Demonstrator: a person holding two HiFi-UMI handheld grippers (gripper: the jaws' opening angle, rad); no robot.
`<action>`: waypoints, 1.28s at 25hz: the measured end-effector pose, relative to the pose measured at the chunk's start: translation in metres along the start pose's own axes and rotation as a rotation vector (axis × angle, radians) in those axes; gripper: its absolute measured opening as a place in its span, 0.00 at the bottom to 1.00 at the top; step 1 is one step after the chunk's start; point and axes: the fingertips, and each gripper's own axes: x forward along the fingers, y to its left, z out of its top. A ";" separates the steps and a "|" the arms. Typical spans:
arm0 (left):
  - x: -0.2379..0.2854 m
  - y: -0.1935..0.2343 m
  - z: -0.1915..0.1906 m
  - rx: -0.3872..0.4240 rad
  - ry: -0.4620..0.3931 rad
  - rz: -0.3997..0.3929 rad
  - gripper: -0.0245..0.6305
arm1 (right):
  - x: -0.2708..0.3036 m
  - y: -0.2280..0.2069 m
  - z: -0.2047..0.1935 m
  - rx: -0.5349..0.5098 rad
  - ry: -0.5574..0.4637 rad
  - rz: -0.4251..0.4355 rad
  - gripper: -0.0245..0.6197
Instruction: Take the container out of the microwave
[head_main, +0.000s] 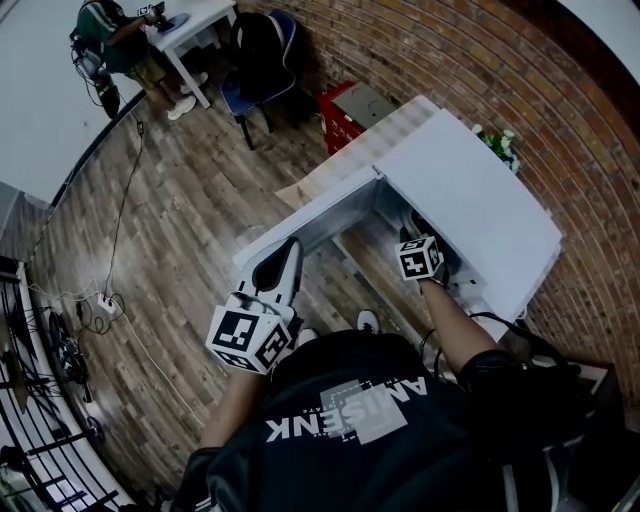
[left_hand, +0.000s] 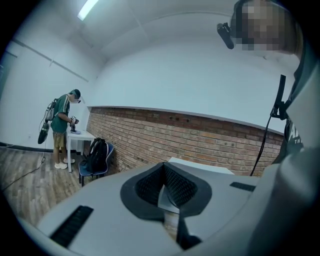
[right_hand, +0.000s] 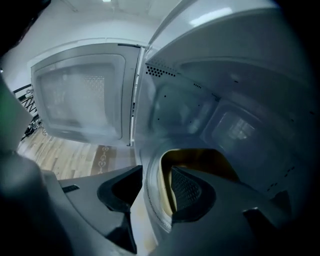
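A white microwave (head_main: 470, 190) stands on a low stand with its door (head_main: 310, 215) swung open to the left. My right gripper (head_main: 418, 232) reaches into the cavity, and its tips are hidden in the head view. In the right gripper view a container (right_hand: 200, 160) with a pale rim and yellow inside sits in the cavity. The right gripper (right_hand: 152, 192) has one pad outside the container's wall and one inside, closed on the rim. My left gripper (head_main: 283, 262) hovers at the door's near edge; in its own view the left gripper (left_hand: 164, 187) is shut on nothing.
The inner face of the open door (right_hand: 82, 95) fills the left of the right gripper view. Behind are a brick wall (left_hand: 200, 140), a red crate (head_main: 345, 110), a chair with a backpack (head_main: 255, 60), and a person (head_main: 120, 40) at a white table (head_main: 190, 25). Cables (head_main: 105, 300) lie on the floor.
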 end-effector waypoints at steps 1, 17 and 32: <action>0.000 0.000 0.001 0.000 -0.001 0.004 0.05 | 0.003 0.000 -0.001 -0.018 0.006 -0.006 0.36; -0.001 -0.004 0.007 0.025 -0.011 0.015 0.05 | 0.020 -0.017 -0.009 -0.229 0.073 -0.101 0.15; -0.019 -0.001 0.012 0.031 -0.022 -0.017 0.05 | -0.001 0.013 -0.008 -0.154 0.060 -0.011 0.12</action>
